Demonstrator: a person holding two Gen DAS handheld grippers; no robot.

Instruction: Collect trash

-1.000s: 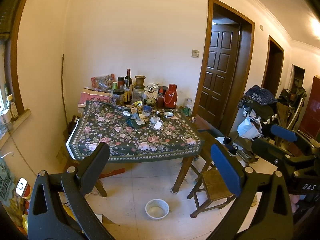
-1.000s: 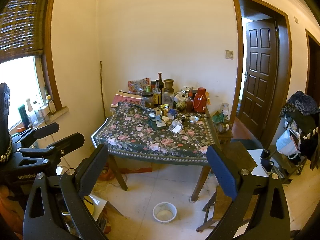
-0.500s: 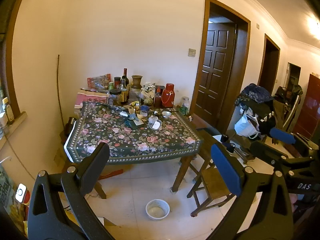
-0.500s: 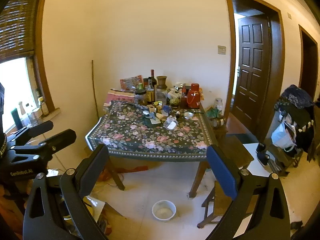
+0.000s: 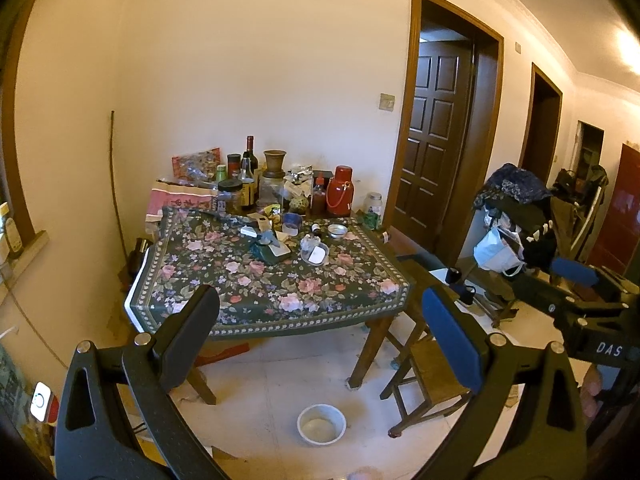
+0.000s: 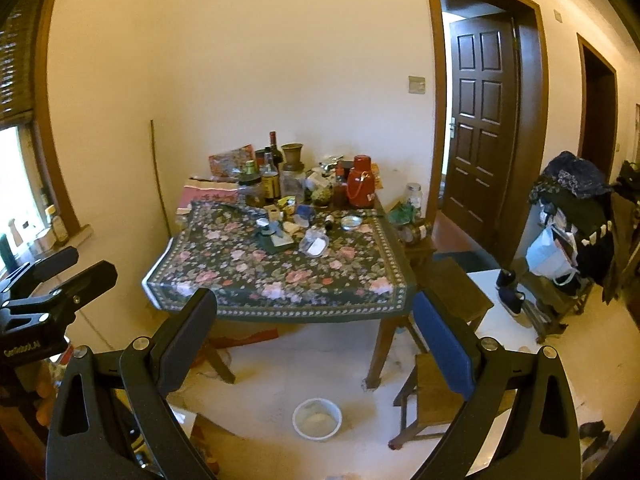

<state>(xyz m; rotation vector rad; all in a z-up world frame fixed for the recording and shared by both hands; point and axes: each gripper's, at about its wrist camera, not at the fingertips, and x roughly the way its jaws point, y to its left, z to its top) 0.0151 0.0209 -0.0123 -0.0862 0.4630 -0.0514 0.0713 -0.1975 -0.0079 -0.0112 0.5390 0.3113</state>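
A table with a dark floral cloth stands against the far wall. Small litter lies near its middle: a crumpled clear plastic container, a dark green packet and scraps of paper. My left gripper is open and empty, held well short of the table. My right gripper is open and empty too, at the same distance. The right gripper shows at the right edge of the left wrist view; the left gripper shows at the left edge of the right wrist view.
Bottles, jars, a brown vase and a red thermos crowd the table's back. A white bowl sits on the floor in front. A wooden stool stands right of the table, a clothes-laden rack farther right.
Both grippers have moved a little closer to the table and turned slightly right. Both stay open and empty.
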